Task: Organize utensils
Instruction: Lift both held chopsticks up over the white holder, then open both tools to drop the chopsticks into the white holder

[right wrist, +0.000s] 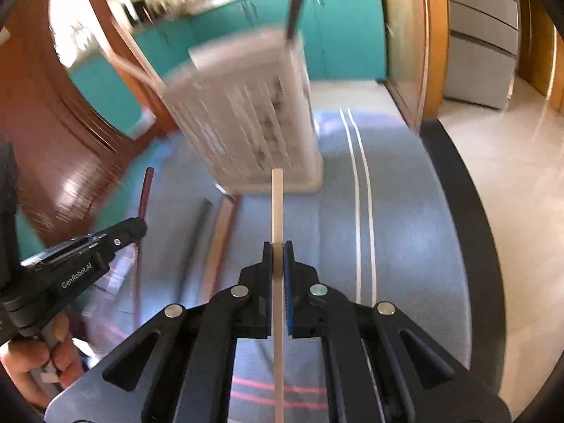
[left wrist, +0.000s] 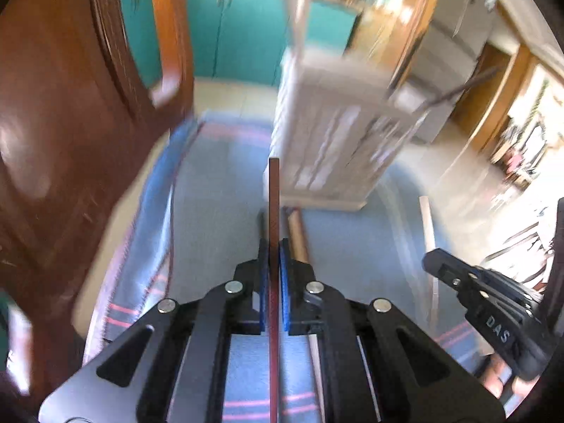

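My left gripper is shut on a dark red-brown chopstick, held above the table and pointing toward a white slatted utensil holder. My right gripper is shut on a pale wooden chopstick, also pointing at the utensil holder. A black utensil stands in the holder. More utensils lie on the blue cloth before the holder: a wooden one and dark ones. The right gripper shows at the right of the left view, the left gripper at the left of the right view.
A blue cloth with pink and white stripes covers the dark table. A brown wooden chair stands at the left. Teal cabinets are behind. Tiled floor lies to the right.
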